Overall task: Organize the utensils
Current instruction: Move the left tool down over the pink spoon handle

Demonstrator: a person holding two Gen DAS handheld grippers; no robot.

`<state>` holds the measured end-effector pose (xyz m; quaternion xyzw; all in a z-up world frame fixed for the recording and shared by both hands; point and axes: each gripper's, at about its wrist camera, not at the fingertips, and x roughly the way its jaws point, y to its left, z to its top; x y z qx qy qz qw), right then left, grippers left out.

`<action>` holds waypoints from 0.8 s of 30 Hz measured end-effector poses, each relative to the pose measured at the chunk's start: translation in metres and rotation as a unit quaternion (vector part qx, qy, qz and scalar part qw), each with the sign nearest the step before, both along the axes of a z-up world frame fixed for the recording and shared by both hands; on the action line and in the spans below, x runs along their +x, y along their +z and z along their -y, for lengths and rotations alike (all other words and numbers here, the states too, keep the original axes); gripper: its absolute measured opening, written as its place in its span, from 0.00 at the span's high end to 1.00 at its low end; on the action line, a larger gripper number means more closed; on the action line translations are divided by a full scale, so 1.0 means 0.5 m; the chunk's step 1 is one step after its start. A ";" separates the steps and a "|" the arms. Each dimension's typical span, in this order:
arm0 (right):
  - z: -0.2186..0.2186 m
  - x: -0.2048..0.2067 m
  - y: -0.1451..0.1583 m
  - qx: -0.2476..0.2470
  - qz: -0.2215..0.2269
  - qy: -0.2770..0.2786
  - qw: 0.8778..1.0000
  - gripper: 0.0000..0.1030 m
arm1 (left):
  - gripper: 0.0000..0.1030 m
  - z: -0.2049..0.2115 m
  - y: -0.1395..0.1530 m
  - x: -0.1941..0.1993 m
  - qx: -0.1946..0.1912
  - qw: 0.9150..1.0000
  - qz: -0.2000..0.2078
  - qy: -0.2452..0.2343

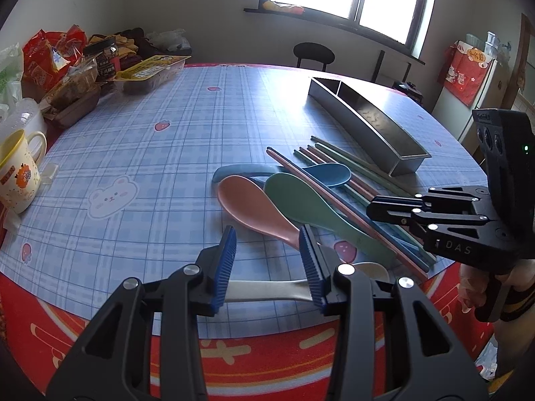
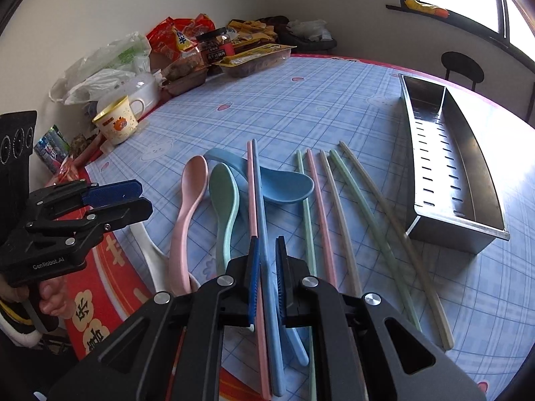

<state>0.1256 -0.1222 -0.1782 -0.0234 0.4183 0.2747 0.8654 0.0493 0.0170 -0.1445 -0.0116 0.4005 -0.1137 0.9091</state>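
- Leaving a mug and snack packs standing at the far left edge of the table.
- Holding the left gripper low over the near edge, jaws part-way apart and clamping nothing.
- Keeping its pads on either side of the white spoon, which is lying crosswise beneath them on the cloth.
- Leaving the pink spoon, green spoon and blue spoon lying side by side just beyond, bowls pointing away.
- Pinching the blue chopstick near its close end with the right gripper, jaws nearly together.
- Running a pink chopstick alongside it, touching; impossible to tell whether it is being pinched as well.
- Leaving the other chopsticks fanning out on the cloth to the right.
- Keeping the steel tray at far right, near the chopsticks and holding none of them.
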 end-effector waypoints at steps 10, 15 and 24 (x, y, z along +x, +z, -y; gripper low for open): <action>-0.002 0.018 -0.017 0.013 -0.007 0.010 1.000 0.91 | 0.60 0.010 -0.015 0.017 -0.002 1.000 -0.012 -0.005; -0.002 0.021 -0.018 0.019 -0.010 0.019 1.000 0.91 | 0.60 0.015 -0.018 0.020 -0.001 1.000 -0.017 -0.007; -0.011 0.018 -0.018 0.010 -0.004 0.023 1.000 0.90 | 0.60 0.017 -0.019 0.021 -0.002 1.000 -0.021 -0.005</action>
